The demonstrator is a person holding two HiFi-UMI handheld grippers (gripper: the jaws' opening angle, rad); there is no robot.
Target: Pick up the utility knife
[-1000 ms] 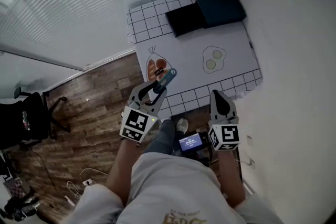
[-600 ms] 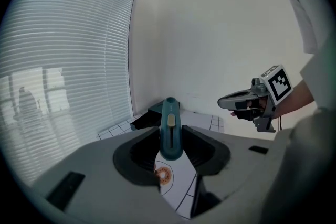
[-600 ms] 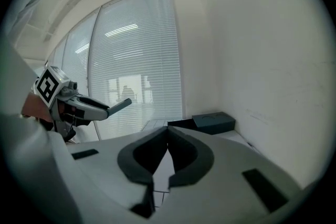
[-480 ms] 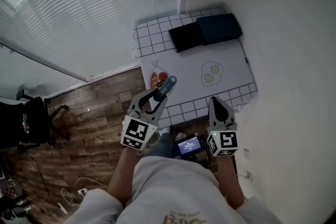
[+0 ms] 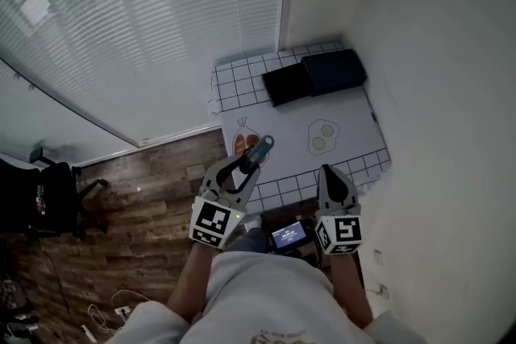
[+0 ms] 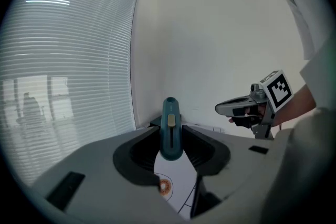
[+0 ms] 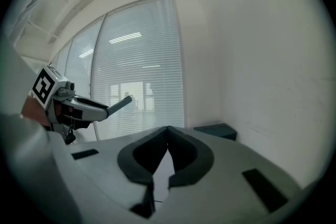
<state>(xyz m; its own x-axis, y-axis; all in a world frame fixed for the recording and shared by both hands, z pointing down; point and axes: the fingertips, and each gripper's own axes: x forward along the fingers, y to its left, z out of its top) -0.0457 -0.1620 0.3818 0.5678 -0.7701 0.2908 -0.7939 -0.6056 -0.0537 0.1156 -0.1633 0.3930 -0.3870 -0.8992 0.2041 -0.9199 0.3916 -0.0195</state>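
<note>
White-walled corner rm, slatted blinds (image 5: pixel 145 20) on the left, wood floor (image 5: pixel 137 197) below. Small desk (image 5: pixel 234 84) w/ grid cloth sits against the wall. At its far end are a black box (image 5: pixel 286 83) and a dark teal box (image 5: pixel 333 70), side by side and touching. Nearer on the white mat are a fried-egg print (image 5: pixel 322 137) and a bag print (image 5: pixel 242 137).

Left claw (image 5: pixel 246 165) is clenched on the utility knife (image 5: pixel 260 149). In the left gripper view the teal handle (image 6: pixel 171 131) stands up betw. the two pads, slider facing the camera, tip poking out past the claw. Knife is off the desk, in the air over the near-left edge by the bag print.

Right claw (image 5: pixel 330 173) has its tips together w/ nothing betw. them. It is empty, held near the desk's near edge.

Change vs a sec ago: both claws have come up and the desk looks further below. Grip on the knife looks the same, no slip seen.

Read: pick-up looks done, knife clear of the surface. Risk is only the narrow handle pivoting in the pads.
</note>
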